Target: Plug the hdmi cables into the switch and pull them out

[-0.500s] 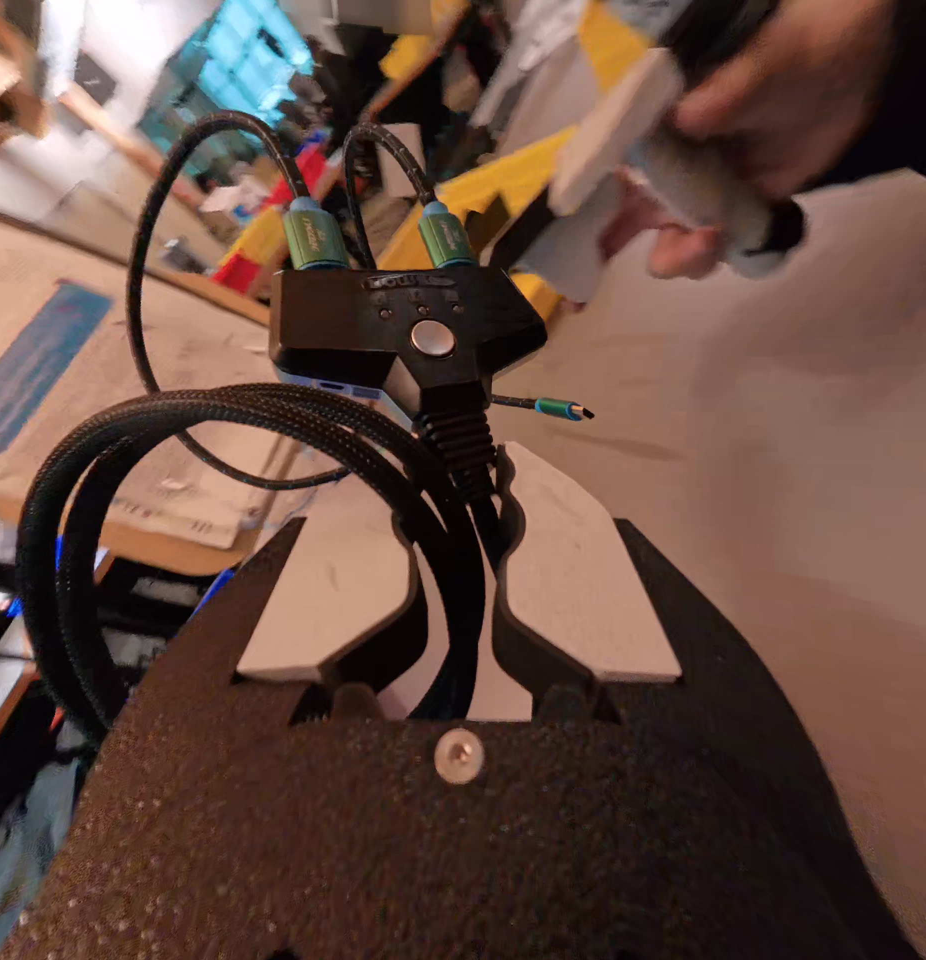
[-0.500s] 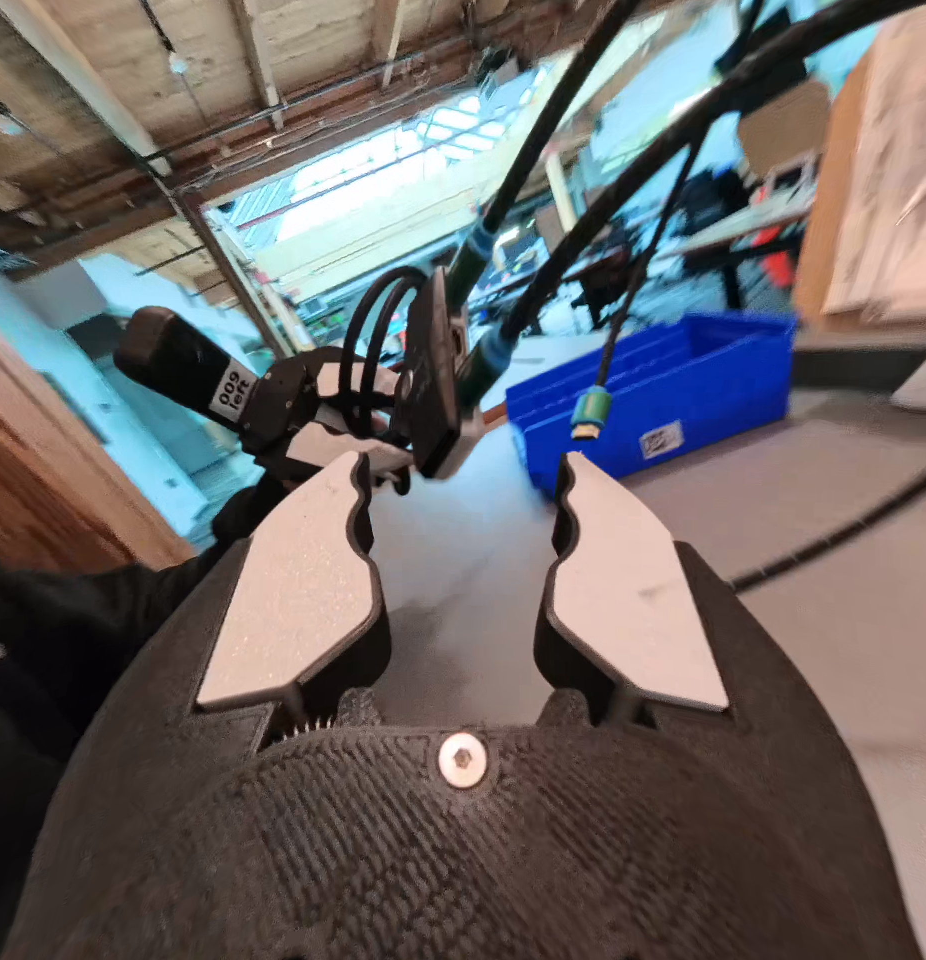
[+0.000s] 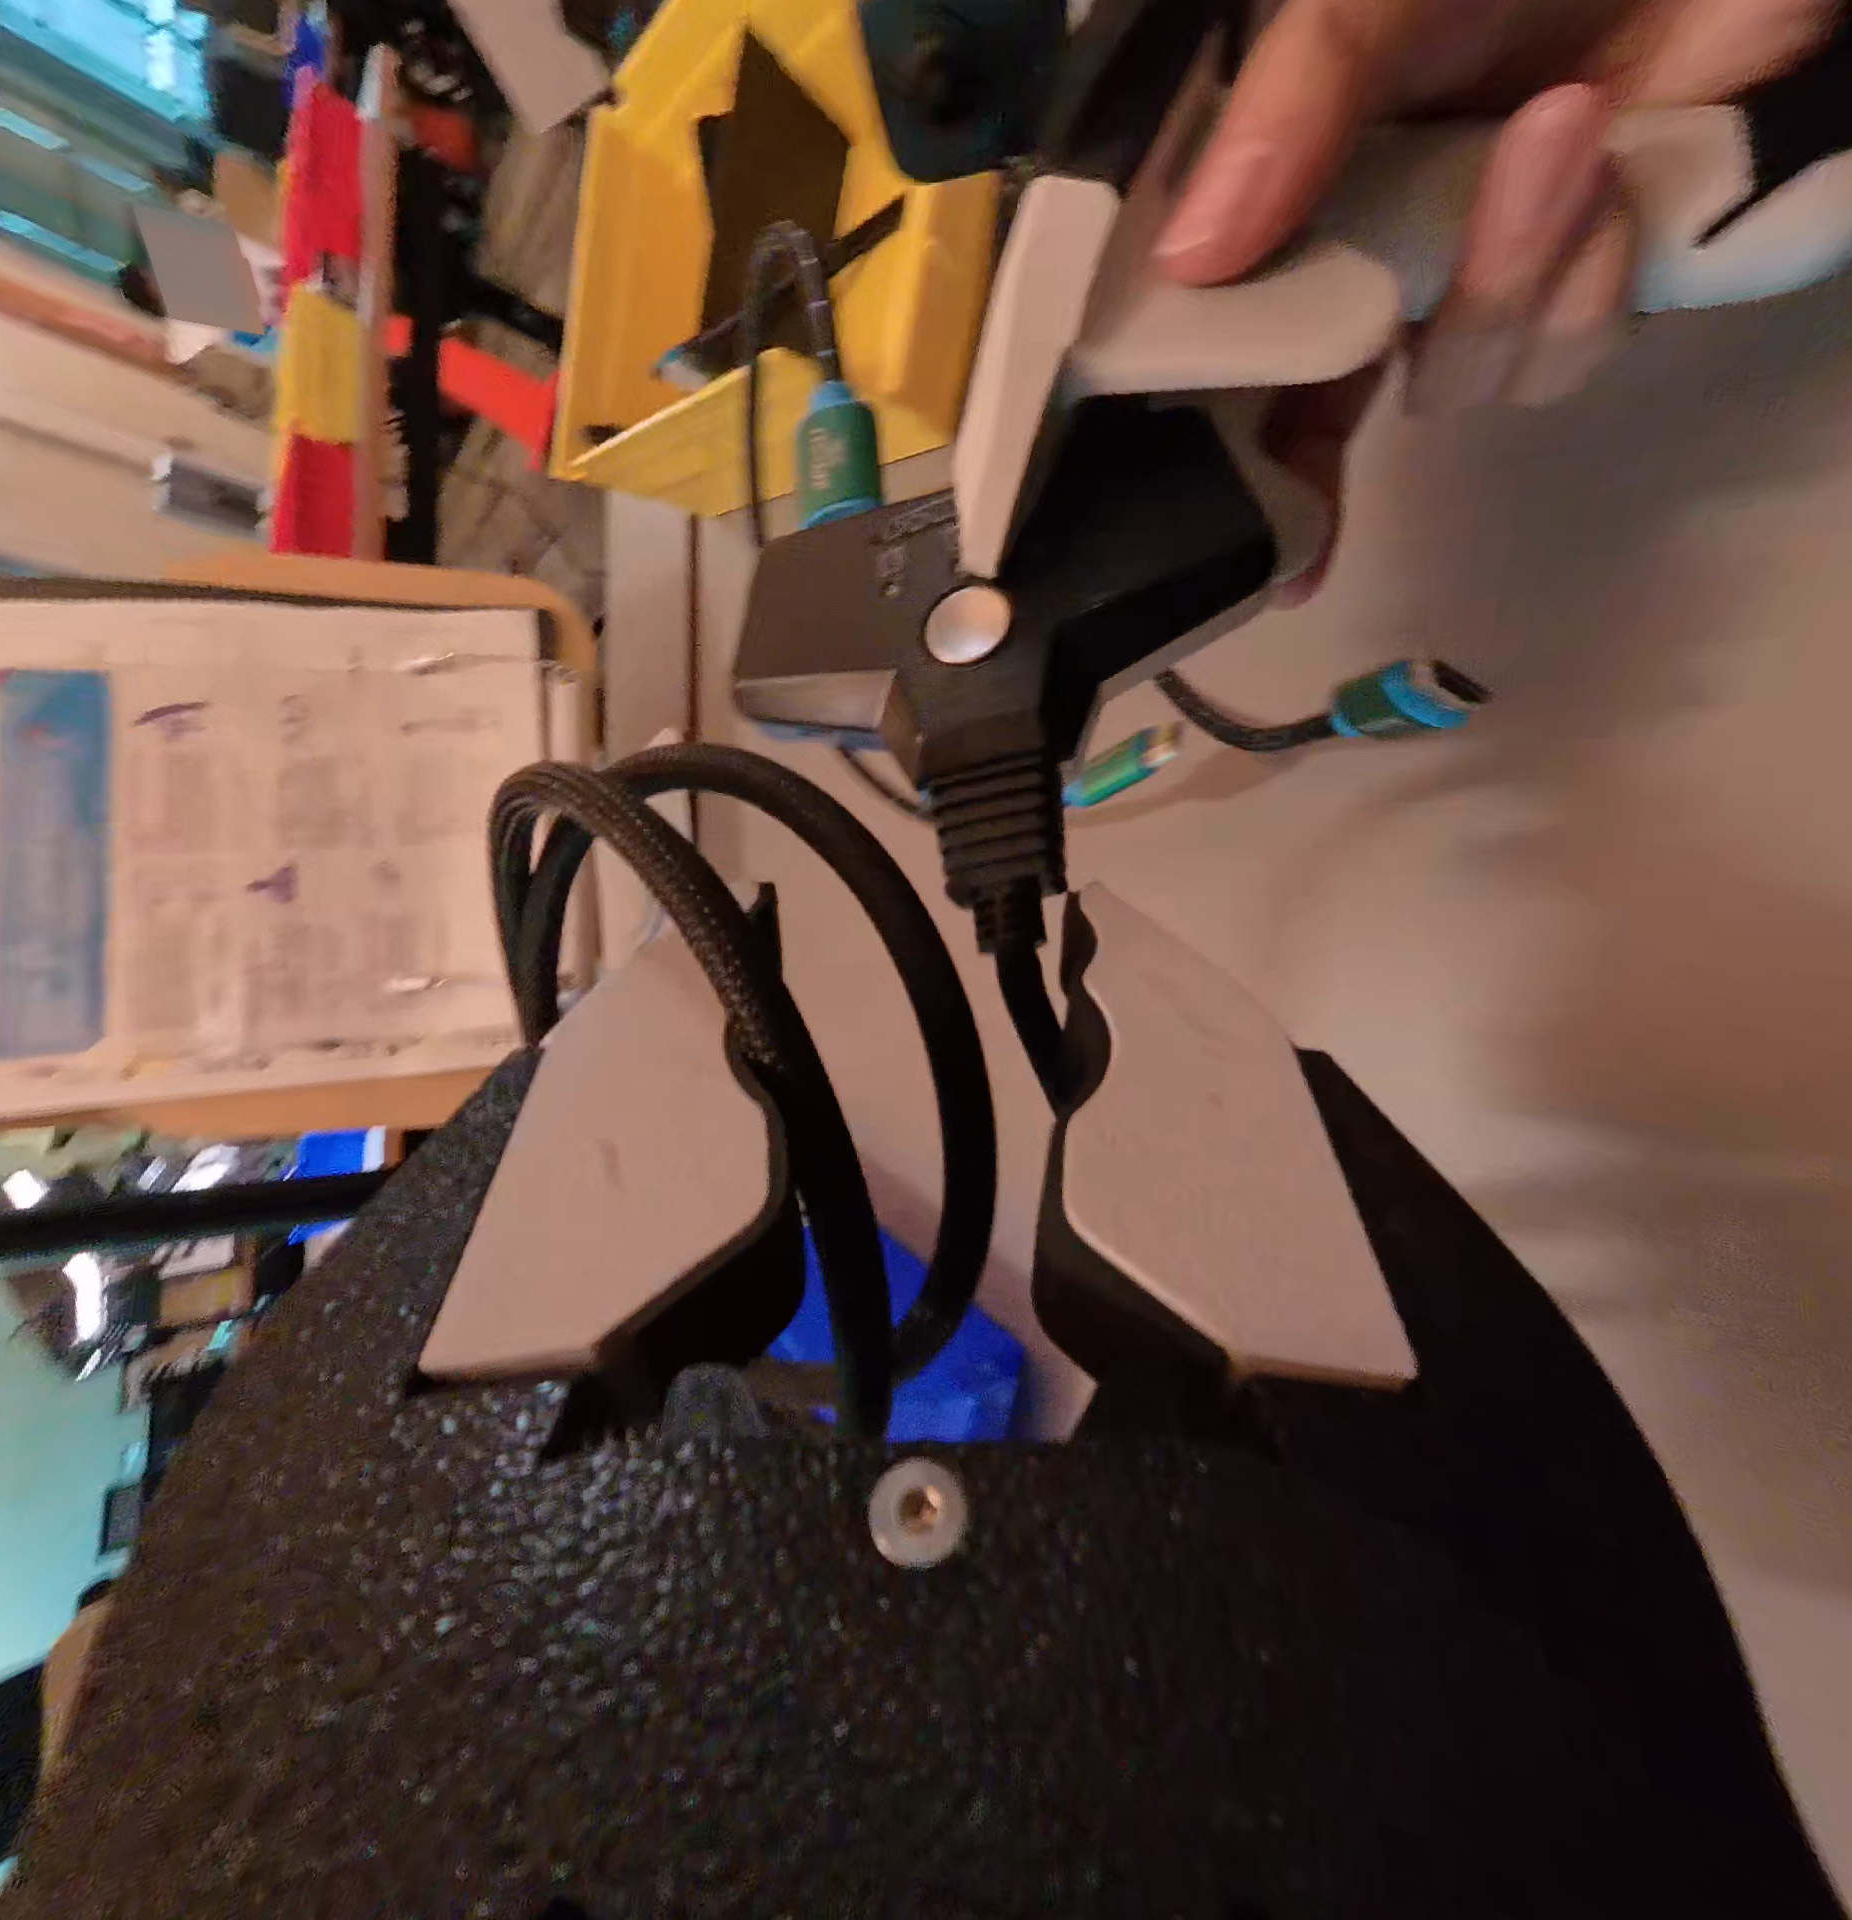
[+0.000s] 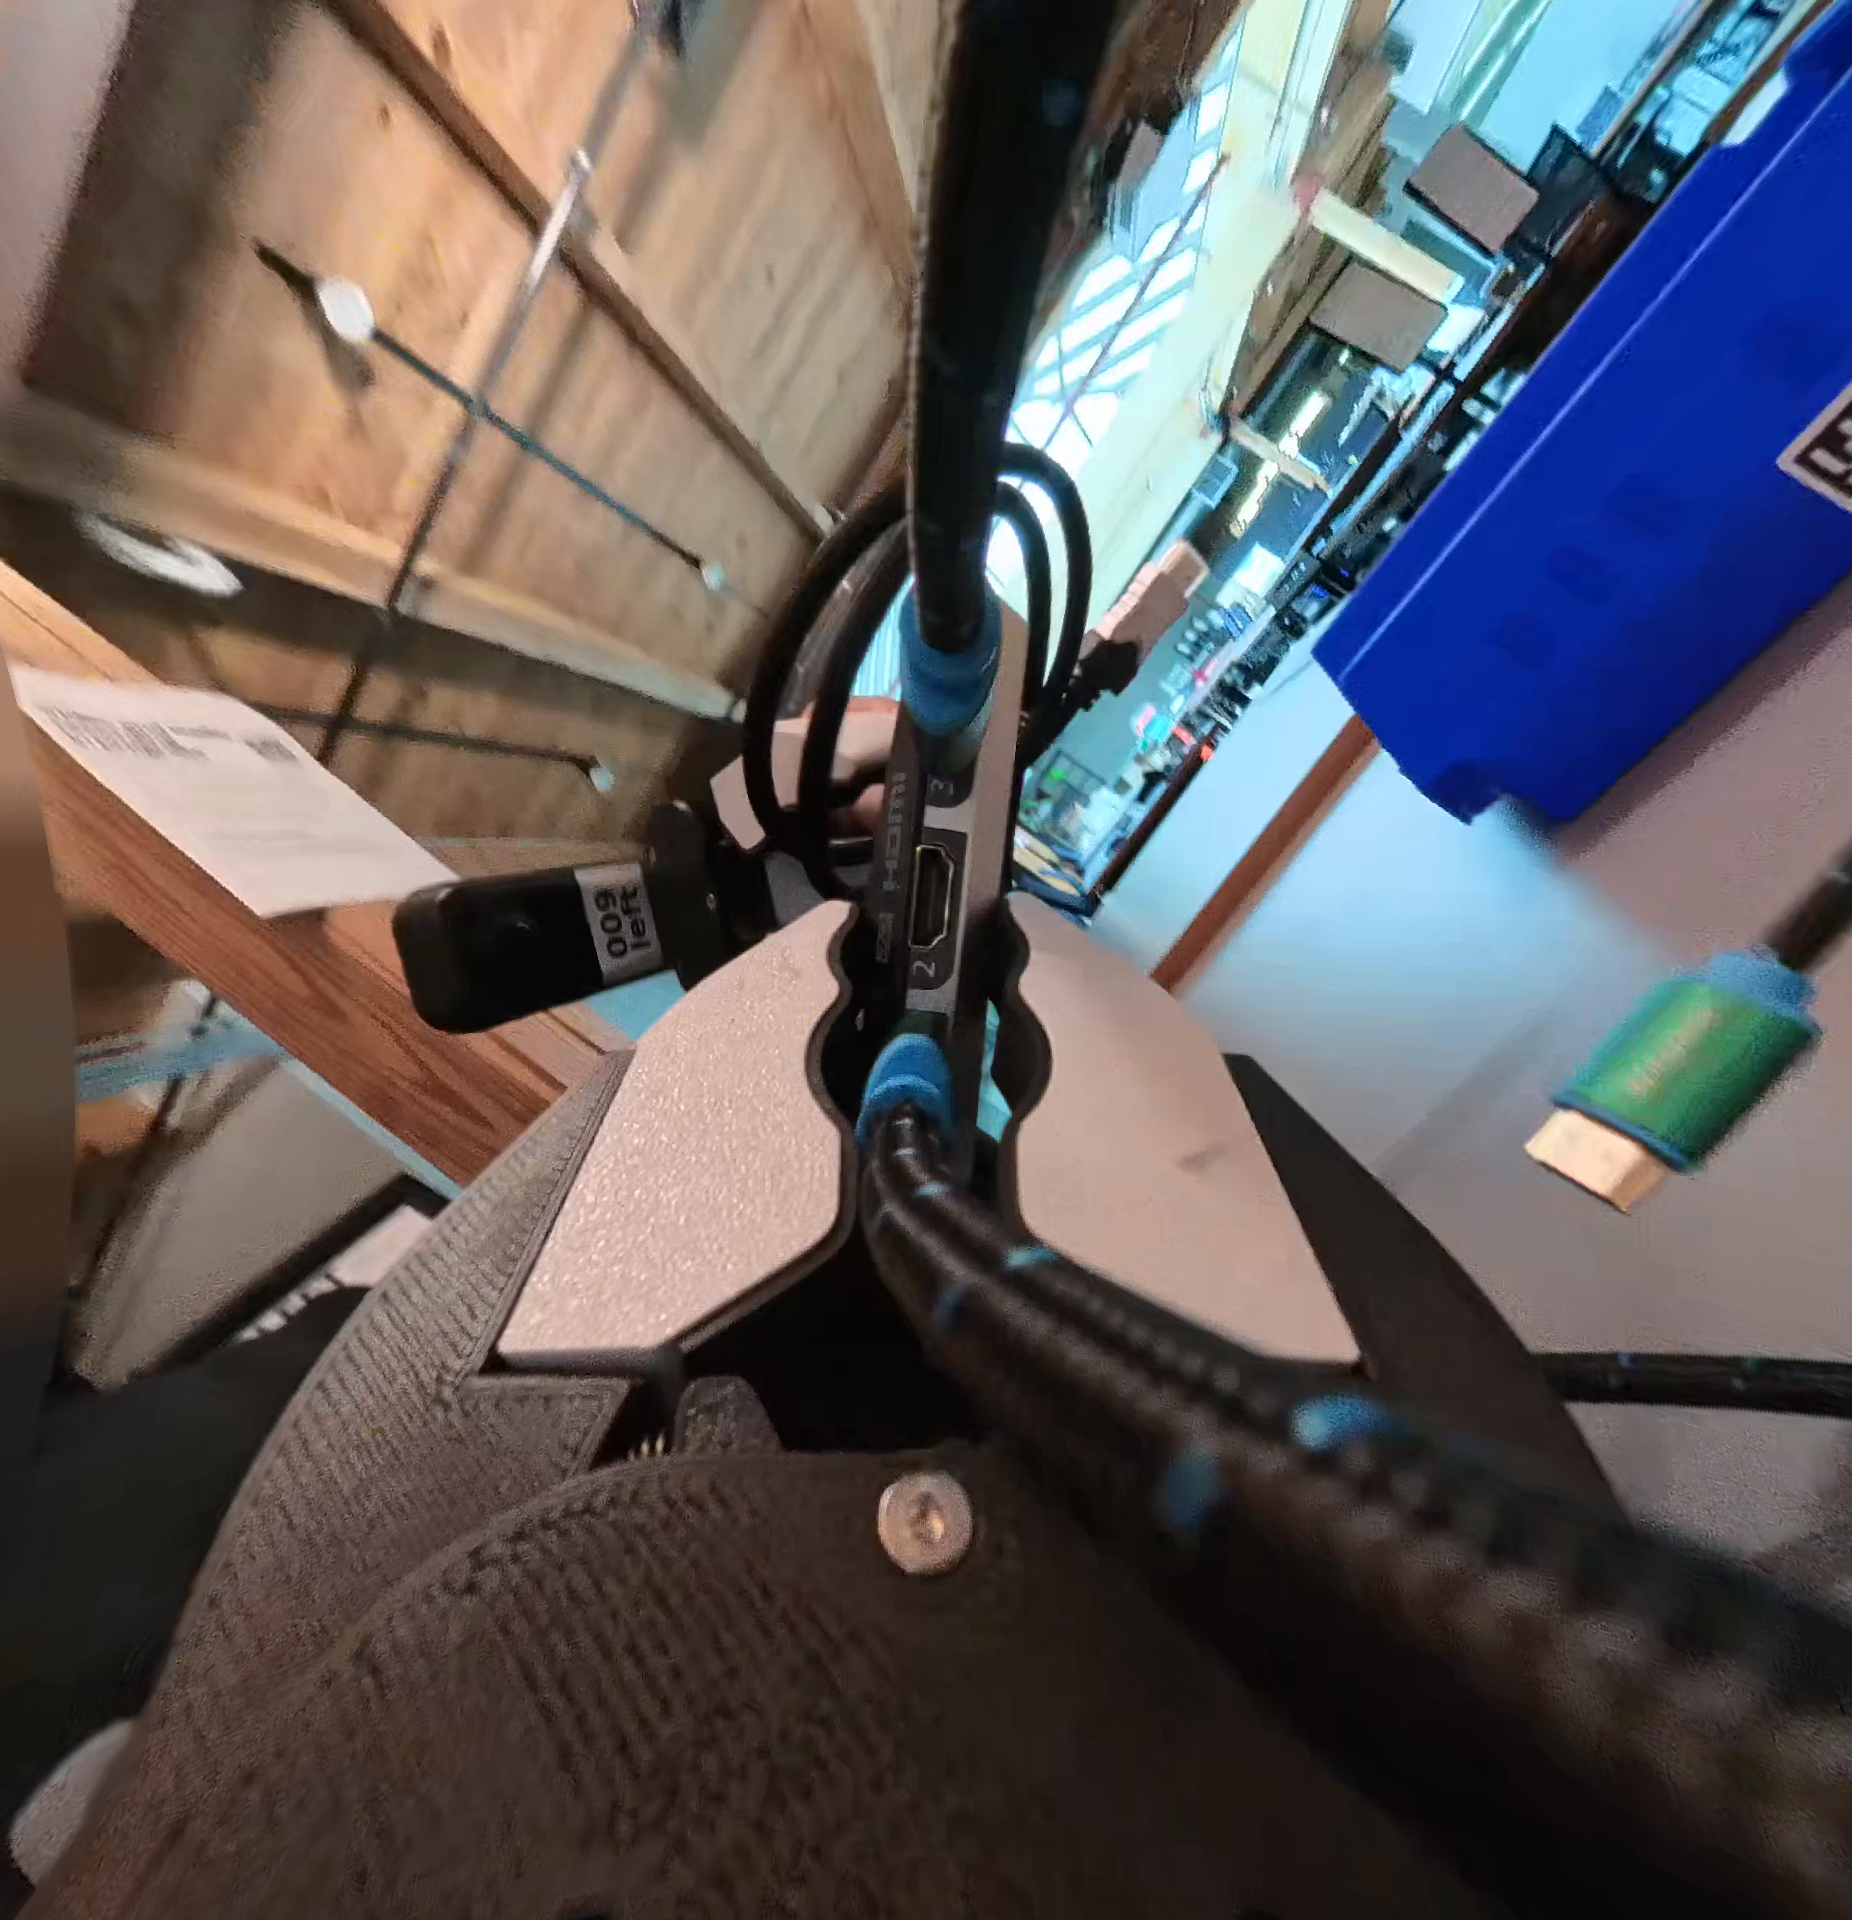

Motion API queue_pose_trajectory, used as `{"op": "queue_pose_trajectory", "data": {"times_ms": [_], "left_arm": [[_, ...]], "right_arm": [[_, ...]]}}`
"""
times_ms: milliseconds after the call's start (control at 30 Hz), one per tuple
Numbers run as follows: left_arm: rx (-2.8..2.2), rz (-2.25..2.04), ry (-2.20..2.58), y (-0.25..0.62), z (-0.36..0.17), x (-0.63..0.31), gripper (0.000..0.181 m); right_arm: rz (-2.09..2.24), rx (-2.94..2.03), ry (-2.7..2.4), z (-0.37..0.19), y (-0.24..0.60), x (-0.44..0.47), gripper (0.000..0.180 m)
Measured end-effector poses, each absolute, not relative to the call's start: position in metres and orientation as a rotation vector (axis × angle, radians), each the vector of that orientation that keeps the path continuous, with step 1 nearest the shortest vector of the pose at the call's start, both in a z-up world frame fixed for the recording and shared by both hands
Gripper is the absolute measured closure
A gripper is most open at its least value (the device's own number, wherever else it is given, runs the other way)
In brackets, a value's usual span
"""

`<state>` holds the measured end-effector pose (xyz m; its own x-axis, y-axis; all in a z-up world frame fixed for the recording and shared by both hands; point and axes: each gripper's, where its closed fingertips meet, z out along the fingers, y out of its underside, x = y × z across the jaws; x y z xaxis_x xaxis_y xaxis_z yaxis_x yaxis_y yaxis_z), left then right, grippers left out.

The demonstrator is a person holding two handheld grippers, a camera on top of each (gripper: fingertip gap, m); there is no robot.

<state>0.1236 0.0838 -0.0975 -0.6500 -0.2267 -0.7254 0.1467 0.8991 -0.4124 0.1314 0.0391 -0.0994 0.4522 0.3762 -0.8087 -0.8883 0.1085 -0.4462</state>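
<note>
Clamping the switch (image 4: 937, 904) by its two flat faces, the right gripper (image 4: 927, 997) is seen with its fingers pressed in from either side of the black body. Between the fingertips the port edge is presented: the middle socket is bare, a blue-collared plug (image 4: 948, 670) is seated in the socket above it, and another blue-collared plug (image 4: 901, 1081) is seated below, its braided cable (image 4: 1088, 1340) trailing back across the right finger. A loose green HDMI plug (image 4: 1680, 1075) with a gold tip is seen in the air to the right, in front of a blue bin (image 4: 1628, 520).

In the left wrist view, the left gripper (image 3: 917, 914) is spread, with the switch's tail cable (image 3: 1015, 966) running between its fingers; whether the cable is touched cannot be told. The switch is held just beyond its tips, above the pale table (image 3: 1524, 935). A yellow bin (image 3: 652, 260) stands behind.
</note>
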Motion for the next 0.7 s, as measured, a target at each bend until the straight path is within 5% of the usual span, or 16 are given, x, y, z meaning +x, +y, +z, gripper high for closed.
{"op": "queue_pose_trajectory", "data": {"times_ms": [233, 400, 600, 700], "left_arm": [[-0.205, -0.639, 2.092, 0.100, -0.059, 0.113, 0.115], [-0.350, -1.053, 2.043, 0.092, -0.042, 0.104, 0.123], [-0.417, -1.057, 2.055, 0.074, -0.065, 0.114, 0.127], [-0.380, -1.088, 2.078, 0.064, -0.080, 0.119, 0.145]], "right_arm": [[1.013, -0.917, 0.695, -0.080, 0.022, 0.149, 0.158], [1.005, -0.965, 0.699, -0.084, 0.019, 0.151, 0.158], [1.002, -0.988, 0.717, -0.083, 0.025, 0.142, 0.158], [1.018, -0.999, 0.707, -0.081, 0.027, 0.136, 0.158]]}}
